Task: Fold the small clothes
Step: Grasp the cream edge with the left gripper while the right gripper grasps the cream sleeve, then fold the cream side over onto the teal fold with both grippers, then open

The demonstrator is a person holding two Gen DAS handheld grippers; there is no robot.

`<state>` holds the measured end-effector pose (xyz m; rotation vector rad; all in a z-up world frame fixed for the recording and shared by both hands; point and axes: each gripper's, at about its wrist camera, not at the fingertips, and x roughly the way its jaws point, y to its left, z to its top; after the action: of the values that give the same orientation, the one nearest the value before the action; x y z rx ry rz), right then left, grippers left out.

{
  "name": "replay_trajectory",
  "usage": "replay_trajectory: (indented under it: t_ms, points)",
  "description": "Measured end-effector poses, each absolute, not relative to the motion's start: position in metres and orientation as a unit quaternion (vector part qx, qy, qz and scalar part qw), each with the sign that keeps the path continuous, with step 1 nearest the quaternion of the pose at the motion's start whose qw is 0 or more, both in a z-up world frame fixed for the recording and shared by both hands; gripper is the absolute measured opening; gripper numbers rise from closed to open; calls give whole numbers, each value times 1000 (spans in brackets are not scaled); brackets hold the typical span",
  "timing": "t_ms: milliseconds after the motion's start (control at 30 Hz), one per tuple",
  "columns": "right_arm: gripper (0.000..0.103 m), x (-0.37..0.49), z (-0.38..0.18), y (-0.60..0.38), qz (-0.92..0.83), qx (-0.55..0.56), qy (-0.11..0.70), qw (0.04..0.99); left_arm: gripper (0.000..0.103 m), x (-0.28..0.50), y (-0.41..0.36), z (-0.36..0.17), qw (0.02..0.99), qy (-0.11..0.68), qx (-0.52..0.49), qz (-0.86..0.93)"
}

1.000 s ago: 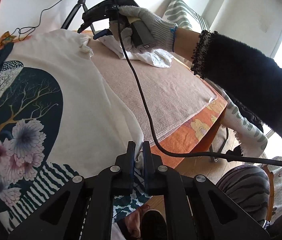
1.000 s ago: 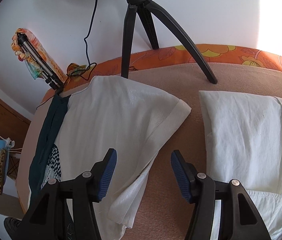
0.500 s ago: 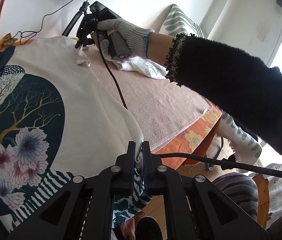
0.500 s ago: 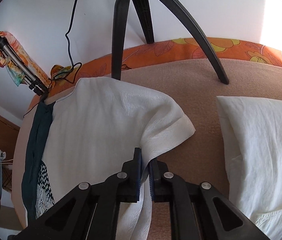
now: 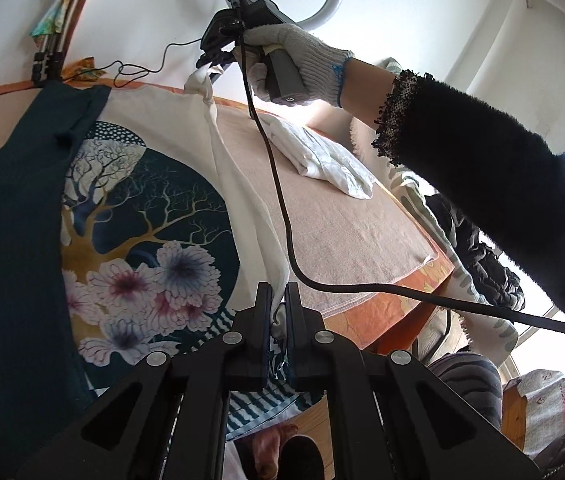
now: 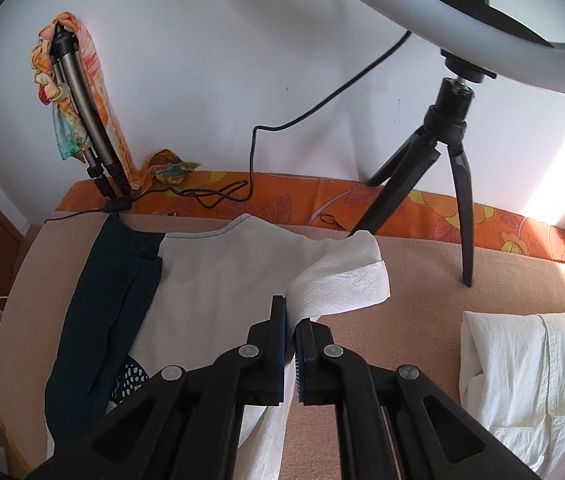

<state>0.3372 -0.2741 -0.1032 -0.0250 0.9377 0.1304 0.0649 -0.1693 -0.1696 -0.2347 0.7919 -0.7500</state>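
A white T-shirt (image 5: 170,128) with a dark teal tree-and-flower print and a teal side panel lies on the beige towel (image 5: 346,240) covering the table. My left gripper (image 5: 277,300) is shut on the shirt's right hem edge, lifted off the table. My right gripper (image 6: 291,316), also seen in the left wrist view (image 5: 218,68), is shut on the shirt's right sleeve (image 6: 342,284) and holds it raised. The shirt's right side hangs taut between the two grippers.
A folded white garment (image 6: 522,380) lies on the towel to the right, also in the left wrist view (image 5: 322,156). A ring light tripod (image 6: 446,152) stands at the back of the table. A second folded tripod with a scarf (image 6: 78,104) leans at the back left.
My right gripper closed on the sleeve, then both grippers lifted the shirt's right side up off the table.
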Motion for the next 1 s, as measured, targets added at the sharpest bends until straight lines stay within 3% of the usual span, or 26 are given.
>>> replay_trajectory:
  t_ms: [367, 733, 767, 800, 867, 967, 1000]
  points:
    - [1, 363, -138, -149, 83, -126, 476, 866, 5, 64, -125, -189, 856, 393, -132, -308]
    - [2, 374, -175, -111, 99, -140, 496, 851, 5, 67, -113, -196, 857, 406, -130, -290]
    - [5, 374, -175, -111, 105, -136, 500, 849, 5, 66, -114, -196, 858, 406, -124, -290]
    - [21, 372, -172, -112, 104, -130, 501, 849, 7, 65, -115, -194, 858, 408, -118, -288]
    - [35, 360, -157, -117, 130, -103, 487, 857, 14, 63, -115, -190, 859, 411, -112, -283]
    - [35, 330, -126, -138, 154, -64, 464, 870, 19, 54, -107, -179, 864, 400, -107, -286]
    - [36, 317, -117, -149, 157, -48, 457, 874, 26, 50, -104, -175, 867, 395, -103, -287]
